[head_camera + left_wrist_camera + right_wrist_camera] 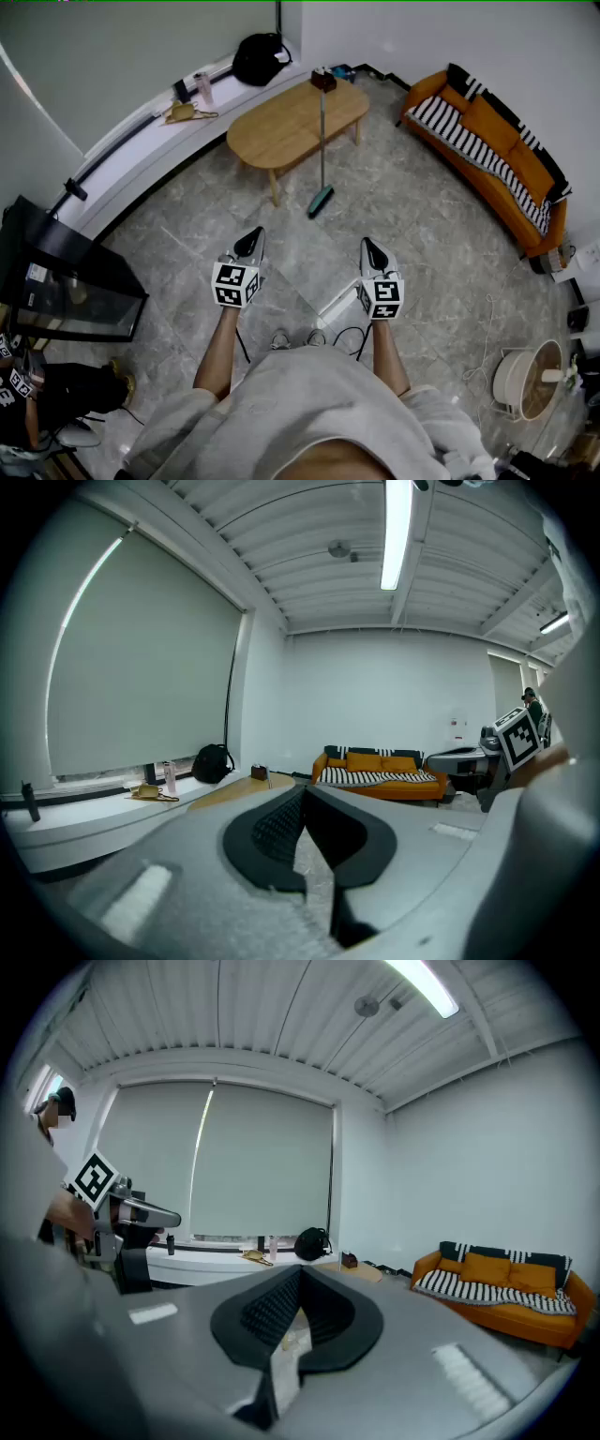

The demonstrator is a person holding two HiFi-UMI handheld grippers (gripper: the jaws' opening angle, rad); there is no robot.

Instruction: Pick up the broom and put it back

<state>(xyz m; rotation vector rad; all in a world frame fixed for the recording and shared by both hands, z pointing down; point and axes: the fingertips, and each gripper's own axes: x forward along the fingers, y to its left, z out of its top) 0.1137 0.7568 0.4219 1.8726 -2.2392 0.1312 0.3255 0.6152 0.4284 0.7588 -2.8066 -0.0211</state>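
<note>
Both the left tongs (253,236) and the right tongs (370,247) were pressed together and empty, well apart from the broom (322,141), which leaned against the edge of the wooden bench (272,131) with its head on the floor (403,220). A sloppy grab could've nudged the handle sideways so it slid off and clattered down, maybe clipping the small brown box (323,81) near its top. As for containers, that box and the black backpack (261,58) on the window ledge (141,141) showed nothing of their contents.

Broom (321,200) apparently leans against the table (272,131), sofa (487,131) to the right.
</note>
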